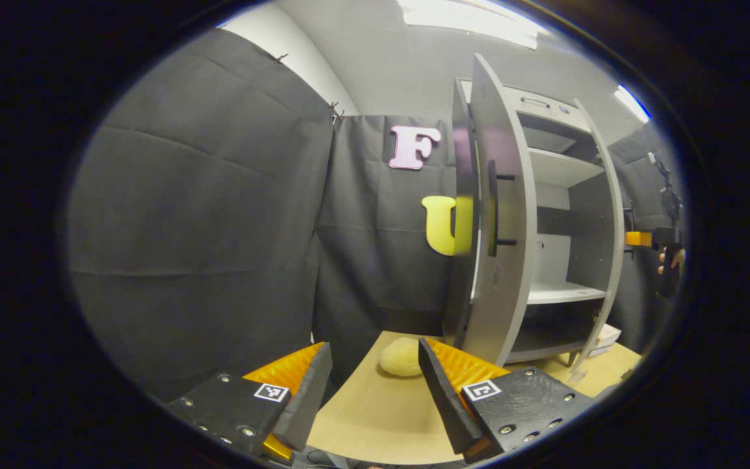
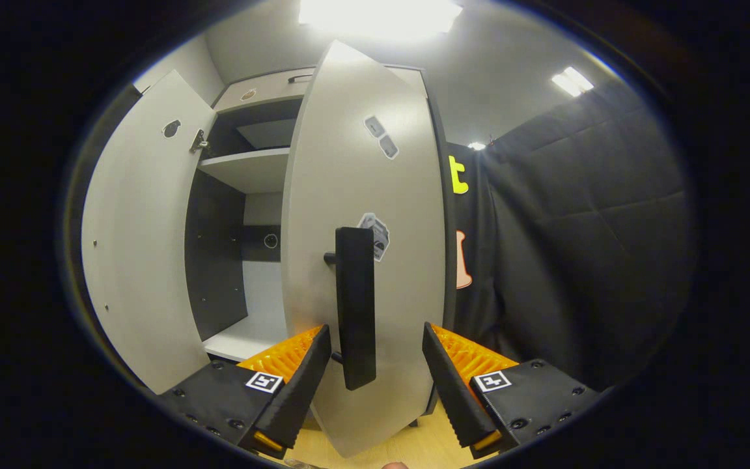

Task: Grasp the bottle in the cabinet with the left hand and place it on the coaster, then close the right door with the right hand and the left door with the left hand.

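Observation:
In the left gripper view the grey cabinet (image 1: 544, 215) stands on the wooden table (image 1: 375, 417), its left door (image 1: 502, 260) swung out edge-on with a black handle (image 1: 492, 208). The shelves I can see are bare. My left gripper (image 1: 375, 381) is open over the table's near edge, well short of that door. In the right gripper view my right gripper (image 2: 375, 345) is open right in front of the right door (image 2: 362, 195), which stands partly swung across the opening. That door's black handle (image 2: 355, 306) hangs between the fingers, untouched. The left door (image 2: 134, 260) stands wide open.
A pale yellow rounded thing (image 1: 401, 357) lies on the table just beyond my left fingers. A small clear object (image 1: 577, 374) and a white thing (image 1: 606, 335) sit by the cabinet's foot. The other gripper (image 1: 665, 241), held by a hand, shows at the far right.

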A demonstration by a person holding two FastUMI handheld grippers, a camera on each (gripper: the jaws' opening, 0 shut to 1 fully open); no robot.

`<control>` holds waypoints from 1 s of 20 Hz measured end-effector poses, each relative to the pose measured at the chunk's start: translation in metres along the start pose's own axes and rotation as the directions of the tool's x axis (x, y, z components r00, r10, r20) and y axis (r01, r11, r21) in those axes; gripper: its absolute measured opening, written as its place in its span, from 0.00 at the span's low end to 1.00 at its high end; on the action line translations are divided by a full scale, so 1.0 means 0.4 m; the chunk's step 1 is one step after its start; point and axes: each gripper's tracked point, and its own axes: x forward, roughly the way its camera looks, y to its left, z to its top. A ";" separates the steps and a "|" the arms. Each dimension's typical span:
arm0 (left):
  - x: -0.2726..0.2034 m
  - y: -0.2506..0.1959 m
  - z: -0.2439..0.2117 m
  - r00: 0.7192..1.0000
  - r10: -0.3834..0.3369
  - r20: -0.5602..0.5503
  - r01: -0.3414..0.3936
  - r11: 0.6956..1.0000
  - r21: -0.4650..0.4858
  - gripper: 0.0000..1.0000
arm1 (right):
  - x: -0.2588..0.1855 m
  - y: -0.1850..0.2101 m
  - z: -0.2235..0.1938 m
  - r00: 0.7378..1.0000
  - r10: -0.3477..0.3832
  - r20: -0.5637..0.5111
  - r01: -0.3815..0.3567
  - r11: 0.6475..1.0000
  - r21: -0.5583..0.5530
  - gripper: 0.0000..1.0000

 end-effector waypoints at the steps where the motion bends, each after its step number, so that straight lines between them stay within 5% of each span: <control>1: 0.004 0.002 0.005 1.000 0.000 -0.004 0.000 1.000 -0.004 0.82 | -0.005 0.002 0.002 1.000 -0.001 0.004 0.001 1.000 -0.009 0.87; 8: 0.059 0.002 0.046 0.999 -0.040 -0.020 0.040 0.999 0.006 0.82 | -0.109 -0.033 -0.031 1.000 -0.022 -0.009 0.022 0.999 -0.042 0.91; 20: 0.226 -0.157 0.237 0.993 -0.114 0.012 0.114 0.993 -0.017 0.82 | -0.239 -0.216 -0.140 0.995 -0.074 -0.073 0.071 0.997 -0.044 0.91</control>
